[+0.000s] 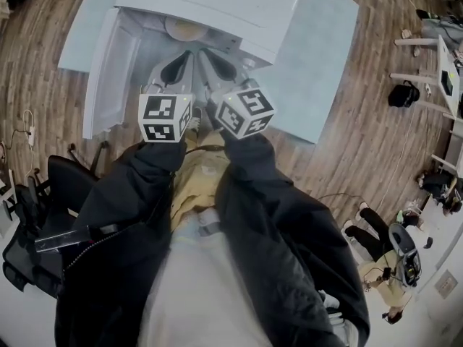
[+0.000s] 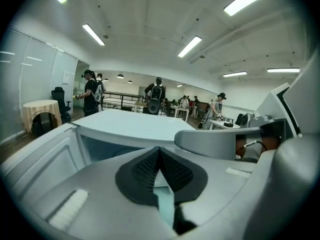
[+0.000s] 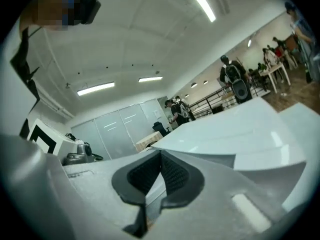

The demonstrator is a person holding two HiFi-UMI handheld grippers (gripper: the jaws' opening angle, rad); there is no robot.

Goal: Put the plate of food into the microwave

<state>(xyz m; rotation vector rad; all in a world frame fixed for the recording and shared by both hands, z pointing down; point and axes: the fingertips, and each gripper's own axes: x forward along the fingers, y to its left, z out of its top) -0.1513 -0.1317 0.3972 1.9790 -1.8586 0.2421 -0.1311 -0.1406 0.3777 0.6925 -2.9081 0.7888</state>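
Your left hand-held gripper and right hand-held gripper, two in all, are both pressed together, pinching nothing. One plate of food sits inside the one microwave, its door open.

The white box-shaped microwave is seen on a pale blue table, w/ its door swung wide open to the left. A round plate w/ yellow-brown food is seen lying flat just inside the opening.
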